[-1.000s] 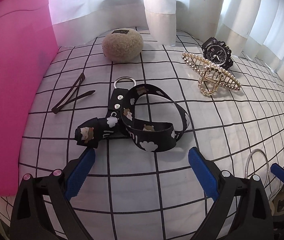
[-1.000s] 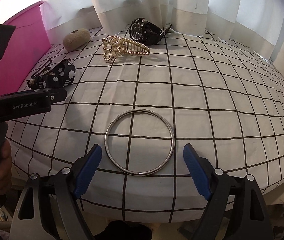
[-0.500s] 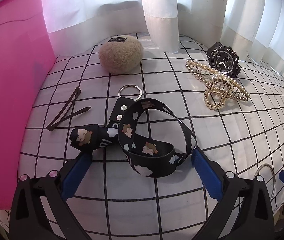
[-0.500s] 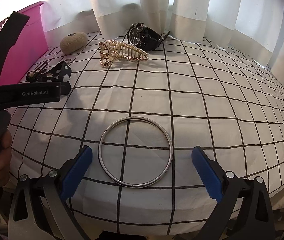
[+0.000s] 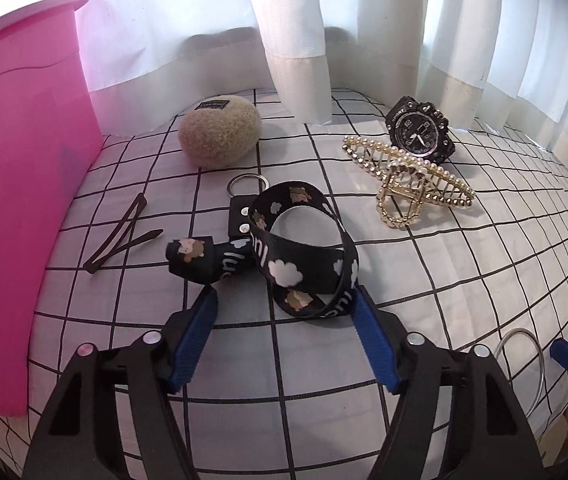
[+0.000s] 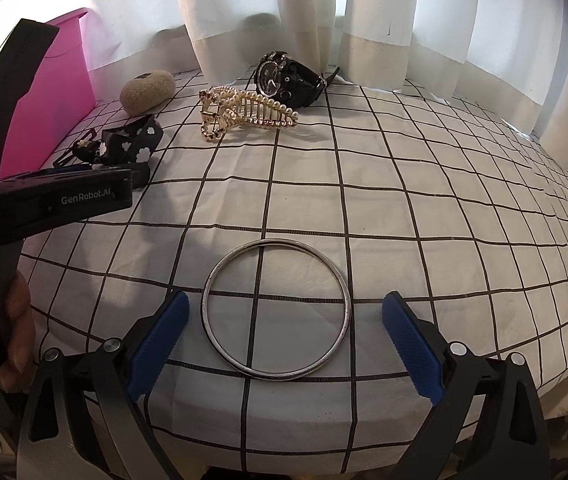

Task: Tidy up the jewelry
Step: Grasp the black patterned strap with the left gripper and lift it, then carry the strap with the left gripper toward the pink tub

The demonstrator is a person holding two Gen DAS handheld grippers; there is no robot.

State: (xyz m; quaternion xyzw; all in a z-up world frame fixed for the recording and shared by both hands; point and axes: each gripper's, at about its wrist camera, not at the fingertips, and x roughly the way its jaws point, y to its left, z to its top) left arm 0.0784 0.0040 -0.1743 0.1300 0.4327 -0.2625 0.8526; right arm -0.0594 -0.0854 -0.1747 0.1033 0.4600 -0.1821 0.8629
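The left gripper (image 5: pixel 284 300) is closing in on the black lanyard strap (image 5: pixel 284 256), which is lying in a loose loop on the checked cloth of the bench (image 5: pixel 463 272), close to the pink bin (image 5: pixel 16 200). Its jaws have just been narrowing from wide open to about half; the near fold of the strap is sitting between the blue pads, the right pad is touching the strap's edge, and the left pad is standing just clear, so nothing is being gripped yet.

The right gripper (image 6: pixel 284 320) is hanging wide open over the silver bangle (image 6: pixel 276 310), which is lying flat between its pads without touching either.

The strap is looking soft, light and floppy; it is likely to sag and trail its key ring (image 5: pixel 246 182) when lifted, so pinching across the doubled fold where the loop crosses seems the surest hold. The bangle is looking stiff, thin and smooth, and it may be slipping under a pad unless the rim is taken squarely on one side.

Farther back, the pearl hair claw (image 5: pixel 407 192), the black watch (image 5: pixel 419 132), a fuzzy beige pouch (image 5: pixel 220 132) and a dark hairpin (image 5: pixel 120 240) are waiting untouched.
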